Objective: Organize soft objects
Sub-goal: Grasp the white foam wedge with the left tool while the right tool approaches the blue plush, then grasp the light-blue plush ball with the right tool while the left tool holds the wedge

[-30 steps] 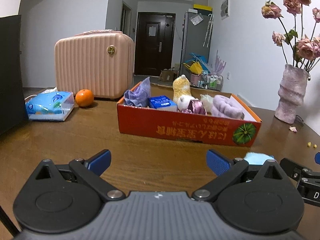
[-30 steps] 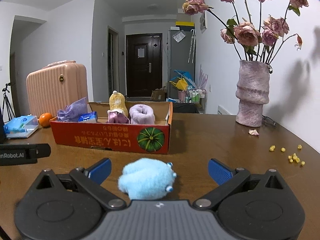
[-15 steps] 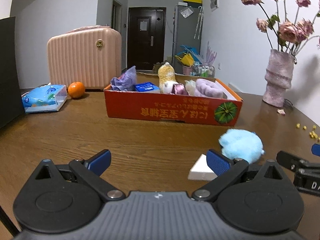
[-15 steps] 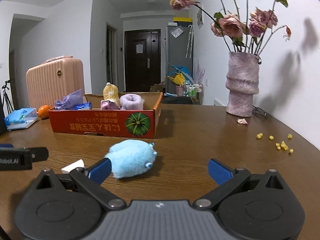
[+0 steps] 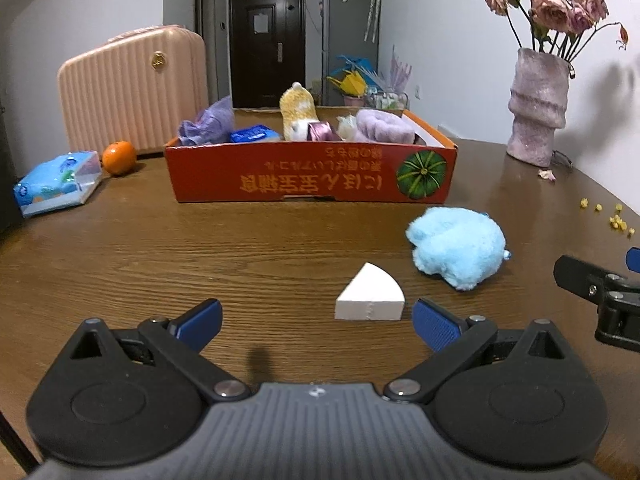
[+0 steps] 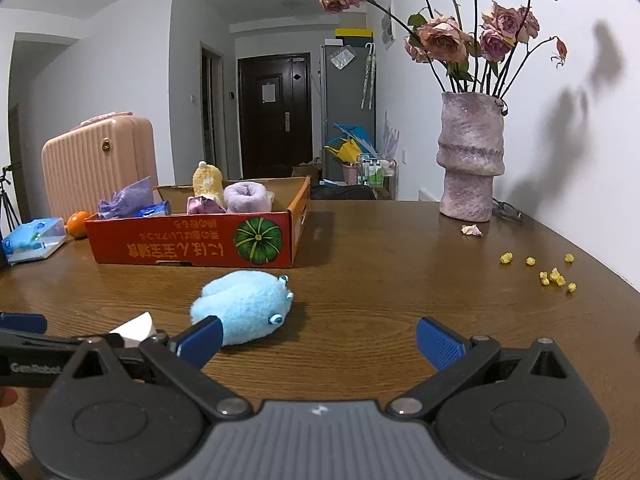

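Both grippers hang low over the wooden table (image 5: 120, 248), jaws spread wide and holding nothing: the left gripper (image 5: 316, 320) and the right gripper (image 6: 318, 338). Just ahead of the left gripper's right finger lies a white wedge (image 5: 370, 298), close to the blue pad but apart from it. Beyond and to the right of the wedge sits a blue plush (image 5: 456, 252), loose on the table; in the right wrist view the plush (image 6: 244, 306) lies ahead of the right gripper's left finger, which overlaps its near edge. Farther on stands a red box (image 5: 308, 174) holding other soft things, with tissues (image 5: 56, 182) and an orange (image 5: 119, 157) to its left and a vase (image 6: 472, 160) to its right. Behind them stands a pink case (image 5: 132, 88).
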The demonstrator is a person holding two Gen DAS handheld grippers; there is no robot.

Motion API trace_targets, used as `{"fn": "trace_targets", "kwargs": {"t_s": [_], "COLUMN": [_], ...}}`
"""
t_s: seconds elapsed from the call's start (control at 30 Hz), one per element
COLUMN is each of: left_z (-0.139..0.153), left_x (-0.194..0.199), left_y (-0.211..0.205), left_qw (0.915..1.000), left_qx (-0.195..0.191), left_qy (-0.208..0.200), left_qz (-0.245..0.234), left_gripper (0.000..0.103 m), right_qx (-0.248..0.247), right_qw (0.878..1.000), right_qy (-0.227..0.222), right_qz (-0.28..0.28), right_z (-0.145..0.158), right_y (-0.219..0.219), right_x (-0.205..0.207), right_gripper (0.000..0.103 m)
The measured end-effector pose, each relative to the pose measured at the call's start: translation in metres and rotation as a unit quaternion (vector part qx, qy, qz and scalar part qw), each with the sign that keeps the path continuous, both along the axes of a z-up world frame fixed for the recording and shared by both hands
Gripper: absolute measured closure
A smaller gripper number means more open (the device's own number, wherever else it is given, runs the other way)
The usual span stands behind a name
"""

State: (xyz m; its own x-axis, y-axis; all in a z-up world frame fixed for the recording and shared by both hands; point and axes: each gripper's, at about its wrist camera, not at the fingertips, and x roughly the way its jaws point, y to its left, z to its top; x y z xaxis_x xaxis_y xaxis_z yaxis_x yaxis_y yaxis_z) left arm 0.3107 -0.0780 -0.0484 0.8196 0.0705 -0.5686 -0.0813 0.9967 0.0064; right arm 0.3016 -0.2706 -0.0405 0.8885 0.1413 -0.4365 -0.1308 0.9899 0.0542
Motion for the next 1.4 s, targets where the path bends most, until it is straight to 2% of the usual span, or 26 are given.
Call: {"fn": "trace_targets", "kwargs": {"t_s": [0.4,0.5,0.63,0.8,0.9,0.97,1.07,1.4], "left_z": [-0.01,-0.012,-0.015,-0.015,-0.015,-0.015,-0.014,-0.011], "left_x": [0.029,0.035,0.04,0.043,0.044,0.044,0.044,0.043], "left_y": [-0.018,-0.019,-0.019,-0.02,-0.021,-0.022,-0.021,-0.018], "left_qw": [0.9994,0.9989,0.9977,0.9972,0.9969,0.9969,0.9968,0.9969], "left_qx": [0.008,0.001,-0.01,-0.014,-0.012,-0.011,-0.014,-0.017], "left_qy": [0.025,0.034,0.046,0.047,0.045,0.044,0.042,0.034], "left_qz": [-0.024,-0.033,-0.048,-0.057,-0.063,-0.064,-0.067,-0.068], "left_gripper": [0.0,0.008,0.026,0.039,0.05,0.061,0.066,0.067], "right_qx": [0.004,0.003,0.001,-0.002,-0.003,-0.004,-0.006,-0.008], "right_qw": [1.0,1.0,1.0,1.0,1.0,1.0,1.0,1.0], "right_qy": [0.01,0.012,0.013,0.015,0.016,0.017,0.018,0.015], "right_qz": [-0.013,-0.013,-0.014,-0.014,-0.015,-0.015,-0.014,-0.002], "right_z": [-0.004,-0.004,-0.005,-0.006,-0.007,-0.007,-0.008,-0.01], "right_y": [-0.002,-0.001,-0.001,0.0,0.001,0.001,0.002,0.008], "right_x": [0.002,0.003,0.004,0.005,0.005,0.005,0.006,0.008], "right_gripper": [0.0,0.0,0.0,0.0,0.0,0.0,0.0,0.0]}}
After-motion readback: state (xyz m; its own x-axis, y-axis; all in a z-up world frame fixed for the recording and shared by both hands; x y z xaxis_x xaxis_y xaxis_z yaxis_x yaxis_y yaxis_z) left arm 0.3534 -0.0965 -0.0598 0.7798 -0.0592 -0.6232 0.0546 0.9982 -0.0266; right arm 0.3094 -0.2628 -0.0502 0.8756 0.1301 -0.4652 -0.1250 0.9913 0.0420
